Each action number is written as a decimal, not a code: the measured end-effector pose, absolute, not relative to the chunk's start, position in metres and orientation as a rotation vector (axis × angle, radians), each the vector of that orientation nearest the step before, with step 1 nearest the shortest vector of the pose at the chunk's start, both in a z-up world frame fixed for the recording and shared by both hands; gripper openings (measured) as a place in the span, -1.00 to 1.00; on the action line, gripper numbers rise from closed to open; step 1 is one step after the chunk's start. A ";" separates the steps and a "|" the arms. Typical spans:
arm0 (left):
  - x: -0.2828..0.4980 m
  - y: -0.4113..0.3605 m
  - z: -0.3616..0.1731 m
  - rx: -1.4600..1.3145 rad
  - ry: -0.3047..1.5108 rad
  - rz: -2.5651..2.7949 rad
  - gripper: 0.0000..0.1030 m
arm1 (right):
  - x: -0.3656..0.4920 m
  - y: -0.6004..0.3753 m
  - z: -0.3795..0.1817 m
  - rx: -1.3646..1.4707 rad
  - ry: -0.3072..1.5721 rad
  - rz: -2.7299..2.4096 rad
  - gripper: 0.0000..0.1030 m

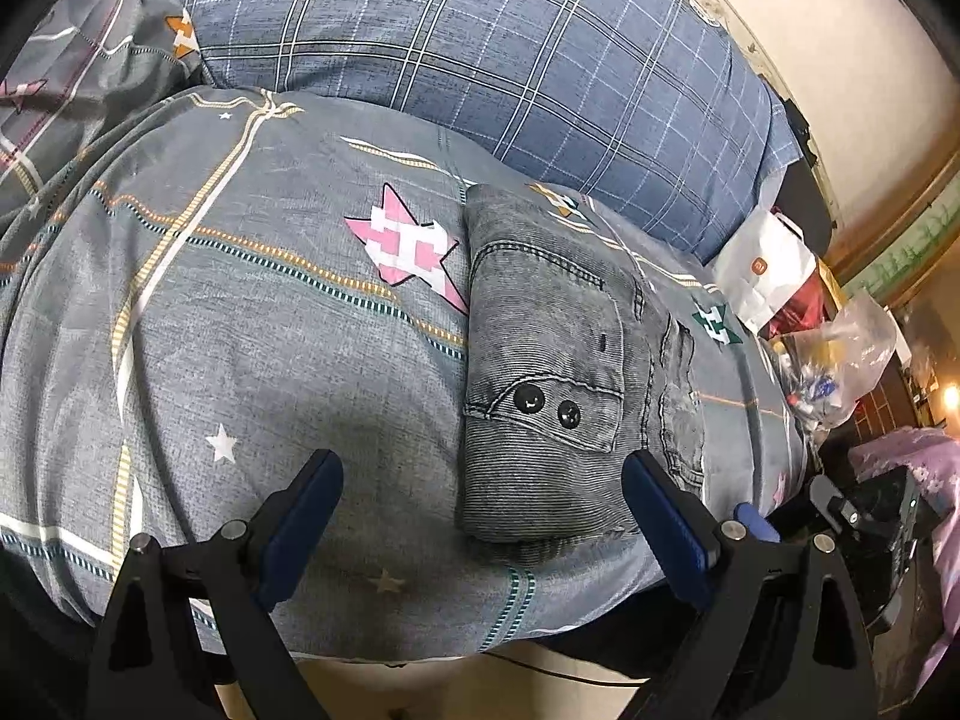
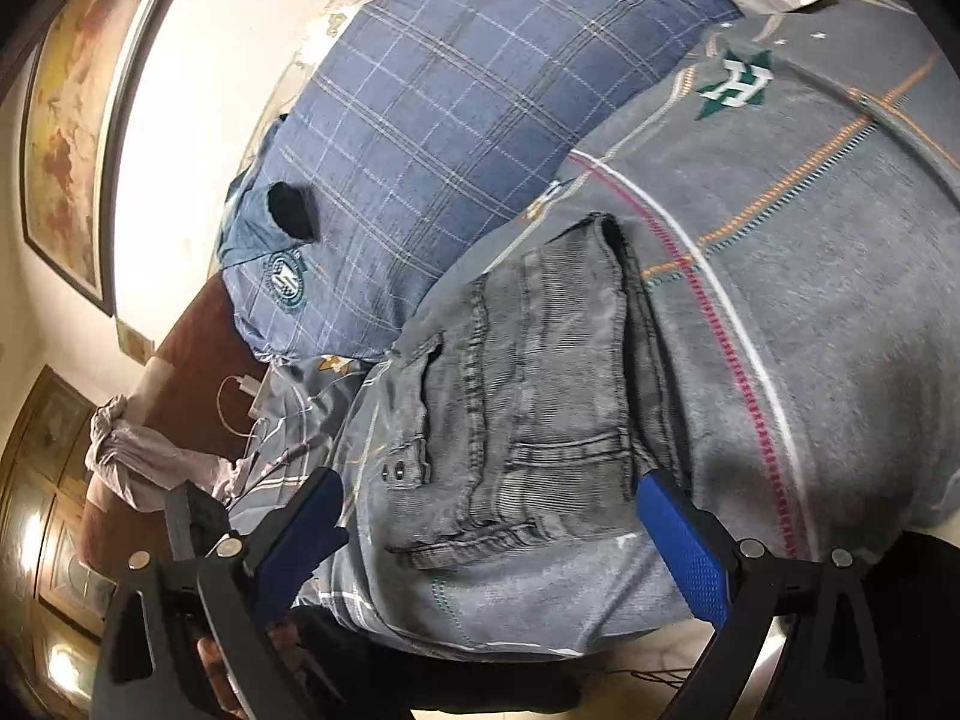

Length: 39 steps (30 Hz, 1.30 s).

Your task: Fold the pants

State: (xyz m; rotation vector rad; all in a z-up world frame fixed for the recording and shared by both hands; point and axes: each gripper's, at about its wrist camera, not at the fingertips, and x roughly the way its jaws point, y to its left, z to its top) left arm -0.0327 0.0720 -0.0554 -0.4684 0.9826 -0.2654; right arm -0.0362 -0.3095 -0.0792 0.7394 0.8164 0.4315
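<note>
The grey jeans (image 1: 552, 372) lie folded into a compact bundle on the grey patterned bedspread (image 1: 252, 324); a pocket flap with two black buttons faces up. My left gripper (image 1: 480, 474) is open and empty, hovering just before the bundle's near end, with the right finger (image 1: 660, 510) beside it. In the right wrist view the jeans (image 2: 540, 396) show from the side, layers stacked. My right gripper (image 2: 489, 498) is open and empty, its fingers straddling the bundle's near end without holding it.
A blue plaid pillow (image 1: 510, 60) lies beyond the jeans. A white paper bag (image 1: 765, 276) and clear plastic bags (image 1: 840, 360) sit at the bed's right side. The bed's front edge (image 1: 420, 648) is near. A brown headboard (image 2: 198, 372) and cable show in the right view.
</note>
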 end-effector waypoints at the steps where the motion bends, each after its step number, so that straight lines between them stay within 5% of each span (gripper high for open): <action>1: -0.033 0.072 -0.055 -0.461 0.982 -0.261 0.84 | -0.035 -0.308 -0.079 0.737 0.822 0.438 0.94; 25: 0.038 0.045 -0.084 -0.422 1.102 -0.310 0.84 | 0.080 -0.325 -0.109 0.743 1.064 0.536 0.94; 39: 0.037 0.018 -0.083 -0.425 1.102 -0.386 0.84 | 0.003 -0.345 -0.098 0.868 0.939 0.366 0.94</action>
